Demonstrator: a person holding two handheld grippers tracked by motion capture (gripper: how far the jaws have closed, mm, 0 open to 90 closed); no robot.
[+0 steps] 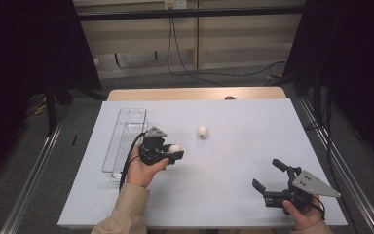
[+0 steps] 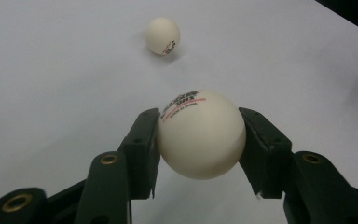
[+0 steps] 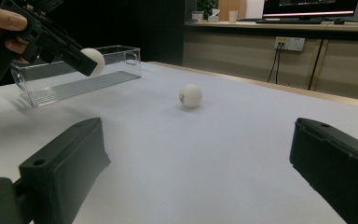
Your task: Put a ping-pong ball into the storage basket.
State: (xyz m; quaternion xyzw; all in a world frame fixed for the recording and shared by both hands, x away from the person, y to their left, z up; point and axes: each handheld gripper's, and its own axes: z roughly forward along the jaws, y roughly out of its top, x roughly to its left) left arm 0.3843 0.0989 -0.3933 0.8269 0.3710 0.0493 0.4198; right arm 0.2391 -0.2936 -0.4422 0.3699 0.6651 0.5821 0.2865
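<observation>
two black jaws of the left gripper are closed on a white ping-pong ball, one pad on each side at about its widest line, with the red and black print facing up. in the high view that left gripper holds the ball above the white table, just to the right of the clear plastic tray, and the jaws point away from the tray. the right gripper waits with its jaws spread wide and nothing between them, well apart from the tray at the table's near right corner.

the ball looks hollow, very light and smooth, so it should take almost no force to carry, though its round shell could squirt out if the pads sit off its middle. holding it across the widest line, as here, is likely the safest grip. squeezing harder would probably only dent the thin shell.

a second ball lies loose on the table, farther right of the tray and beyond the held ball. it would likely roll at the slightest nudge, so the pads should come at it from both sides at once. the tray is long, narrow and open on top, and appears empty.
</observation>
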